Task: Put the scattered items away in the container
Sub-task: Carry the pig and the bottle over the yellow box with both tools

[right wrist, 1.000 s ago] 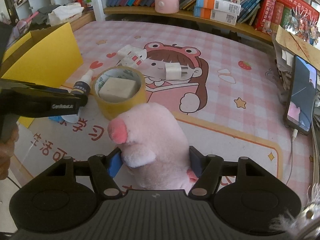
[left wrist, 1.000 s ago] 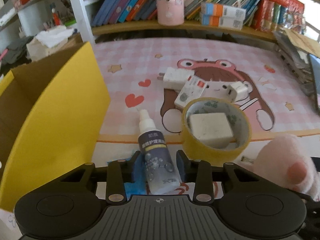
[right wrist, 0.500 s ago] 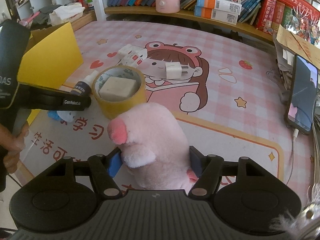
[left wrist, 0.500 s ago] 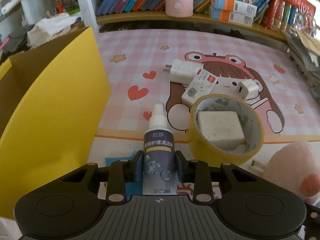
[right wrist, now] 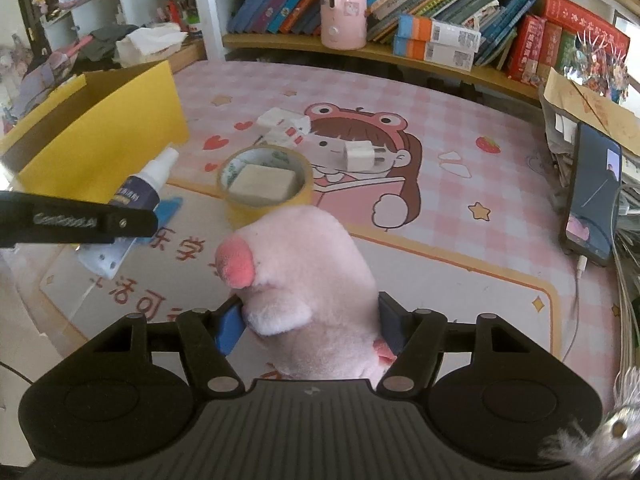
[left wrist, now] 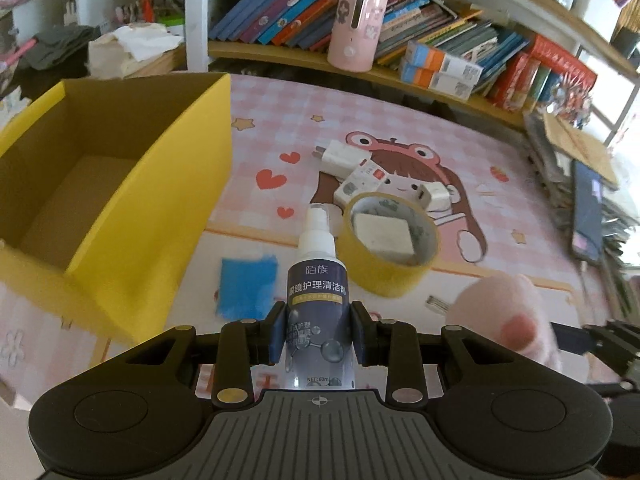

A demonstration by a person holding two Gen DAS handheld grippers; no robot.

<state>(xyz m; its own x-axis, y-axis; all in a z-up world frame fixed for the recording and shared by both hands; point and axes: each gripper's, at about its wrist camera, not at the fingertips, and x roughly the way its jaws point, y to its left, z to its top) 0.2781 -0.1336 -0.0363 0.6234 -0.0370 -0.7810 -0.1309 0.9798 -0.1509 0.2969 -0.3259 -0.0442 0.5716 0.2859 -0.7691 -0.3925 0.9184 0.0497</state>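
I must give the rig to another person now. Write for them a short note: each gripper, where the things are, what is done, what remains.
Left gripper: shut on the spray bottle, lifted beside the yellow box.
Right gripper: shut on the pink plush toy.
On the mat: tape roll with a white block inside it, two chargers, a small white carton, a blue cloth.
Done: two items gripped; the visible part of the box looks empty.
Left: drop both in, then collect the rest.

- We are losing the base of the spray bottle behind the left gripper.
- The pink plush toy is hiding its own underside from us, and motion is blurring it in the left wrist view.
- The yellow box is running off the left edge.
- The tape roll is partly covering the white block.
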